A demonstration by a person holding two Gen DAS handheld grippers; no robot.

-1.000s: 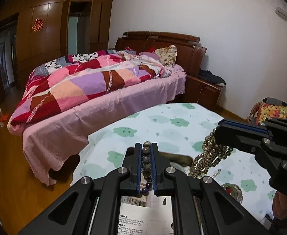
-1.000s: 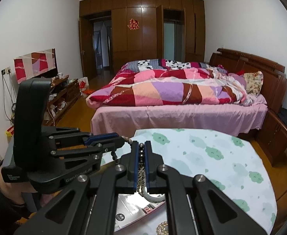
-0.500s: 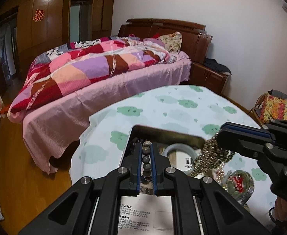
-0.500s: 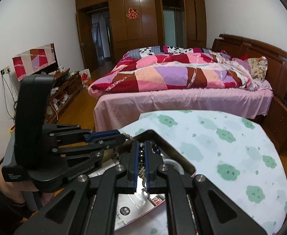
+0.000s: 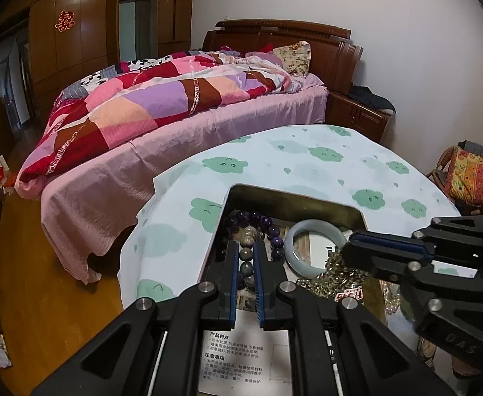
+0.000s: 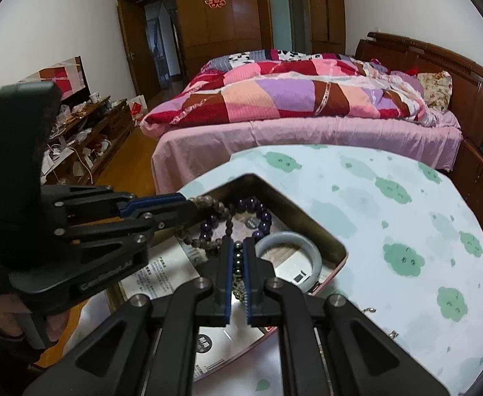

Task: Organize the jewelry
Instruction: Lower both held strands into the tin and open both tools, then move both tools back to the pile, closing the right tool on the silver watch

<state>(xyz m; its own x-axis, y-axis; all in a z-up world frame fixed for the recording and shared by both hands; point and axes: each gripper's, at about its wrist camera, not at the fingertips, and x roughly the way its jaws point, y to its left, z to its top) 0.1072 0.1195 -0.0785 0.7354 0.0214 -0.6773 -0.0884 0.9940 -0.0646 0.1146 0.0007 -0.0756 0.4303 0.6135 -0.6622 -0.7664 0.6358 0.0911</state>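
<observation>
Fingers (image 5: 245,257) clamping grey beads (image 5: 245,253), right fingers (image 6: 238,257) pinching metallic beads (image 6: 238,262), tin (image 5: 291,198) below

A metal bead chain (image 6: 238,264) is gripped by the right gripper (image 6: 238,257) above the tin box (image 6: 337,247), near the table's (image 6: 406,231) left edge.

White walls, a wooden wardrobe (image 6: 235,10), a bed (image 6: 307,125) under a patchwork quilt (image 5: 162,99), wood floor (image 5: 43,297).
</observation>
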